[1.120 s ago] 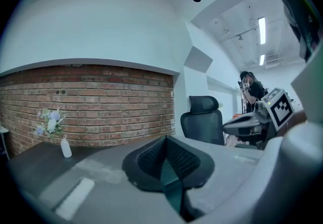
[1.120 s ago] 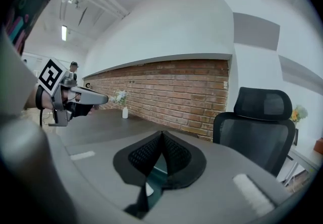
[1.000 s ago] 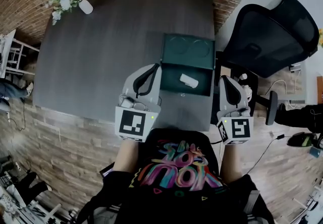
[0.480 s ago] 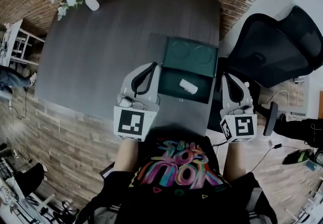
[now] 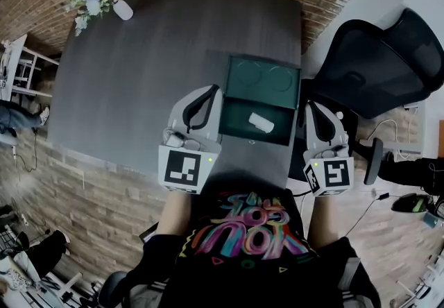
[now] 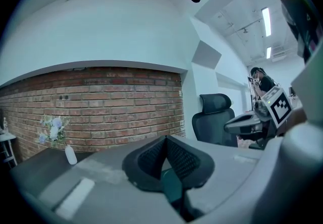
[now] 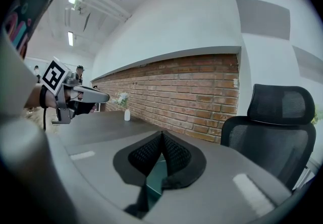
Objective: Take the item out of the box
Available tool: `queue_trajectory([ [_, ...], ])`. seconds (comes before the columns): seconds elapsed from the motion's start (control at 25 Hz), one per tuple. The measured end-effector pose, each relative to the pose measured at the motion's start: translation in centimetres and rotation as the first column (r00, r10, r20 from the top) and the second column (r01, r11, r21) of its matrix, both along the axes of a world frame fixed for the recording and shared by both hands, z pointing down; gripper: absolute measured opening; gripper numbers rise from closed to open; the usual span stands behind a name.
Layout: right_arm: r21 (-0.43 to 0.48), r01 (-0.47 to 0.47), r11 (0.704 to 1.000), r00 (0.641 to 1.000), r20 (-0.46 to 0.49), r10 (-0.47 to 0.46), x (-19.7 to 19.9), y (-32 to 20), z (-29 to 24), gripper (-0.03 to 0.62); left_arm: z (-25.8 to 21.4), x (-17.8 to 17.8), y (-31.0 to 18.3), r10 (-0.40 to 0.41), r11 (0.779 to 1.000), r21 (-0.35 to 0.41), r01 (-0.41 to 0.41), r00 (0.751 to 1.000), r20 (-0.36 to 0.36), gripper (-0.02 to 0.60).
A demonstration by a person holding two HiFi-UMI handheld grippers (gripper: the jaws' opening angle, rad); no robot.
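- Your left hand-held gripper [image 6: 165, 141] has its jaws pressed together with nothing between them; it is just left of the open green box [image 5: 236, 116].
- Your right hand-held gripper [image 7: 161, 136] is likewise closed and empty, just right of the box.
- The white item [image 5: 261, 122] lies inside the box, which sits on the dark worktop [image 5: 139, 71].
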State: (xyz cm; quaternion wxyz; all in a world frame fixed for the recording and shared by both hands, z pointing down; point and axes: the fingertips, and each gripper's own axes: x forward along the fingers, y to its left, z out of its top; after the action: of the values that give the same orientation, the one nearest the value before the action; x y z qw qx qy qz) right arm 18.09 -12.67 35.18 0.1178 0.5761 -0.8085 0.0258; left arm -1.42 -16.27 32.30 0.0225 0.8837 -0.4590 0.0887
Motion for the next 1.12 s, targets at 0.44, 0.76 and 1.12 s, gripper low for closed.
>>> queue_trajectory([
  [0.44, -0.033, 0.026, 0.999, 0.999, -0.022, -0.027, -0.6, -0.8, 1.1, 0.002, 1.2, 0.6, -1.0, 0.023, 0.999, -0.028, -0.023, 0.999, -0.023, 0.000],
  [0.76, -0.085, 0.087, 0.993, 0.995, -0.032, -0.090, -2.1, -0.6, 2.9, 0.002, 2.0, 0.8, -1.1, 0.029, 0.999, -0.045, -0.030, 0.999, -0.027, 0.000],
  [1.12, -0.137, 0.197, 0.971, 0.978, -0.036, -0.204, -4.2, 0.0, 5.1, 0.002, 2.4, 0.8, -0.9, 0.026, 0.998, -0.057, -0.028, 0.999, -0.033, 0.000],
])
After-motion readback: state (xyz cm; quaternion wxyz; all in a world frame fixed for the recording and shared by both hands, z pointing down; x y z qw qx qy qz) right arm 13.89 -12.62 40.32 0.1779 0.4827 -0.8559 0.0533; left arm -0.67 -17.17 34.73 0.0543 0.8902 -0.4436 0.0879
